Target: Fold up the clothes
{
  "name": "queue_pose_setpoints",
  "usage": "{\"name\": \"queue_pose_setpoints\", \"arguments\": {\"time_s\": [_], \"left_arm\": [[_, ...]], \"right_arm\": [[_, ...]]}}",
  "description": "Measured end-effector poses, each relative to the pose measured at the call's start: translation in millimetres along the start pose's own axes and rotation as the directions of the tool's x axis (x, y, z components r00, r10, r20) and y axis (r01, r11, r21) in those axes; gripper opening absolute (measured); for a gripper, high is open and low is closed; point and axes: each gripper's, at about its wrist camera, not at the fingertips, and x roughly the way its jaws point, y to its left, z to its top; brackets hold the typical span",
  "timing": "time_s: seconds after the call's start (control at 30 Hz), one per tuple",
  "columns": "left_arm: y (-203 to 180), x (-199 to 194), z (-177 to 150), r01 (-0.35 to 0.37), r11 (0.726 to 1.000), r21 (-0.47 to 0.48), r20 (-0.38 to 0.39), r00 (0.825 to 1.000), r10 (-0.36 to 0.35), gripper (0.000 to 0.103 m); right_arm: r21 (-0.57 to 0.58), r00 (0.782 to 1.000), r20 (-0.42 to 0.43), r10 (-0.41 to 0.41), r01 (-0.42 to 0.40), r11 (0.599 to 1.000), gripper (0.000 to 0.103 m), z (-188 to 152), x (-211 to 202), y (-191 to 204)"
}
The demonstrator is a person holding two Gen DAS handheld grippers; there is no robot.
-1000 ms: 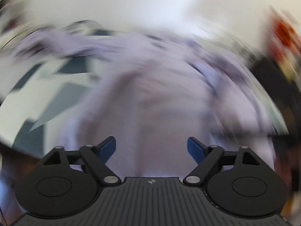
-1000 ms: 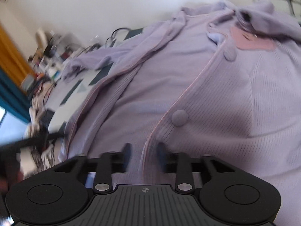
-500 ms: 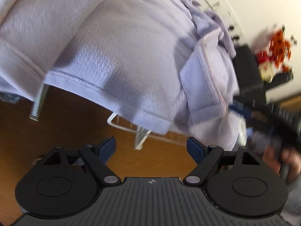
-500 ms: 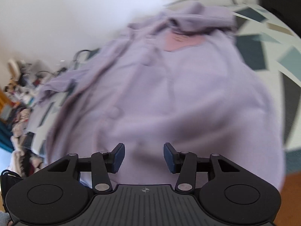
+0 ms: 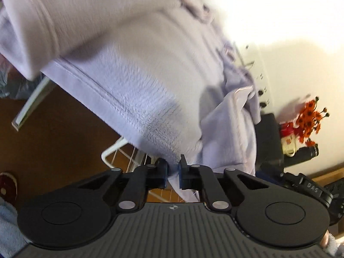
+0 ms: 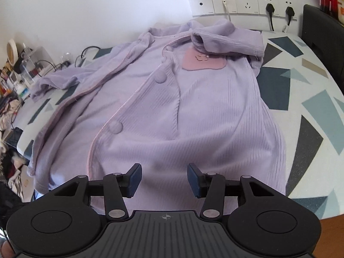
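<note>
Patterned tabletop [image 6: 305, 81] lying ahead; lilac cardigan [image 6: 172, 107] spreading over it, hem overhanging; I'm clamping left gripper [image 5: 172, 167] on hem corner for lifting; right gripper [image 6: 164, 178] hanging apart above fabric, gripping nothing.

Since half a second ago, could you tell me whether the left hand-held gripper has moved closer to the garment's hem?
Yes. The left hand-held gripper has closed in on the lavender garment, its hem corner now pinched, nearer the white wire rack.

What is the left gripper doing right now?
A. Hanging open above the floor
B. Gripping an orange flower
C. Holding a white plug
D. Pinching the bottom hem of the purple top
D: the left gripper has its jaws closed on the hem of the purple top, where the cloth hangs off the table edge.
</note>
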Motion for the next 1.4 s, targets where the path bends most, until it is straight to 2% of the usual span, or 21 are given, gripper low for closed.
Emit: {"name": "queue_pose_setpoints", "arguments": {"time_s": [0.17, 0.33, 0.4, 0.43, 0.47, 0.5, 0.53, 0.57, 0.6, 0.63, 0.67, 0.73, 0.8, 0.9, 1.03, 1.1, 1.13, 1.2, 1.27, 1.37, 1.4], "left_arm": [[-6, -28, -11, -0.033, 0.997, 0.073, 0.031, 0.999, 0.031, 0.008], [-13, -35, -11, -0.140, 0.982, 0.129, -0.022, 0.989, 0.144, 0.010], [-22, -41, -7, -0.173, 0.970, 0.174, -0.035, 0.983, 0.181, 0.018], [-31, -47, -5, -0.190, 0.958, 0.213, -0.016, 0.980, 0.198, 0.030], [-40, -53, -3, -0.208, 0.945, 0.251, 0.004, 0.977, 0.213, 0.047], [-48, -59, -1, -0.226, 0.931, 0.288, 0.025, 0.973, 0.228, 0.055], [-58, -66, 0, -0.251, 0.912, 0.324, 0.055, 0.968, 0.247, 0.068], [-72, -71, 3, -0.273, 0.888, 0.369, 0.097, 0.962, 0.255, 0.073], [-85, -75, 5, -0.295, 0.862, 0.413, 0.139, 0.955, 0.261, 0.075], [-97, -79, 9, -0.307, 0.838, 0.451, 0.171, 0.951, 0.256, 0.081], [-108, -79, 15, -0.306, 0.828, 0.469, 0.187, 0.951, 0.246, 0.088], [-130, -79, 29, -0.305, 0.808, 0.505, 0.217, 0.950, 0.224, 0.098], [-149, -68, 45, -0.306, 0.790, 0.532, 0.231, 0.950, 0.212, 0.101], [-181, -41, 68, -0.384, 0.716, 0.582, 0.263, 0.923, 0.281, 0.102], [-217, 8, 94, -0.415, 0.596, 0.687, 0.269, 0.908, 0.323, 0.102], [-229, 32, 103, -0.414, 0.523, 0.745, 0.259, 0.902, 0.345, 0.102], [-234, 44, 107, -0.408, 0.486, 0.773, 0.250, 0.900, 0.357, 0.102], [-242, 70, 114, -0.405, 0.431, 0.806, 0.254, 0.895, 0.366, 0.102], [-242, 92, 120, -0.405, 0.379, 0.832, 0.266, 0.891, 0.368, 0.102], [-244, 121, 132, -0.374, 0.333, 0.866, 0.248, 0.898, 0.363, 0.102], [-245, 128, 138, -0.351, 0.337, 0.874, 0.228, 0.908, 0.353, 0.102]], "right_arm": [[-0.038, 0.997, -0.025, 0.072, -0.073, 0.997, 0.045, 3, 7, 7], [-0.043, 0.997, -0.053, 0.063, -0.065, 0.997, 0.045, 4, 25, 13], [-0.020, 0.996, -0.070, 0.054, -0.055, 0.998, 0.045, 3, 32, 9], [-0.007, 0.996, -0.075, 0.048, -0.049, 0.999, 0.045, 1, 34, 6], [0.007, 0.996, -0.077, 0.046, -0.045, 0.999, 0.045, 0, 35, 3], [0.022, 0.996, -0.076, 0.047, -0.045, 0.999, 0.045, 0, 36, -1], [0.034, 0.996, -0.071, 0.052, -0.049, 0.998, 0.051, -1, 34, -6], [0.046, 0.997, -0.062, 0.052, -0.049, 0.998, 0.058, -1, 33, -9], [0.052, 0.998, -0.047, 0.042, -0.040, 0.998, 0.071, -1, 30, -10], [0.051, 0.999, -0.027, 0.023, -0.021, 0.998, 0.075, -1, 27, -12], [0.037, 1.000, -0.007, 0.001, -0.001, 0.999, 0.075, 0, 24, -13], [0.011, 0.999, 0.025, -0.042, 0.042, 0.999, 0.090, 3, 19, -14], [0.015, 0.992, 0.096, -0.085, 0.084, 0.996, 0.098, 5, 10, -19], [-0.028, 0.966, 0.194, -0.170, 0.179, 0.983, 0.102, 5, 1, -20], [-0.079, 0.937, 0.256, -0.237, 0.265, 0.961, 0.102, 3, 0, -18], [-0.067, 0.934, 0.267, -0.237, 0.263, 0.962, 0.102, 0, -2, -20], [-0.060, 0.942, 0.263, -0.208, 0.231, 0.971, 0.102, -2, -2, -21], [-0.032, 0.951, 0.267, -0.157, 0.171, 0.985, 0.102, -6, -5, -26], [0.040, 0.945, 0.297, -0.137, 0.131, 0.991, 0.102, -13, -8, -32], [0.168, 0.948, 0.286, -0.143, 0.097, 0.981, 0.102, -21, -9, -39], [0.206, 0.950, 0.275, -0.150, 0.095, 0.974, 0.102, -23, -9, -41]]}}
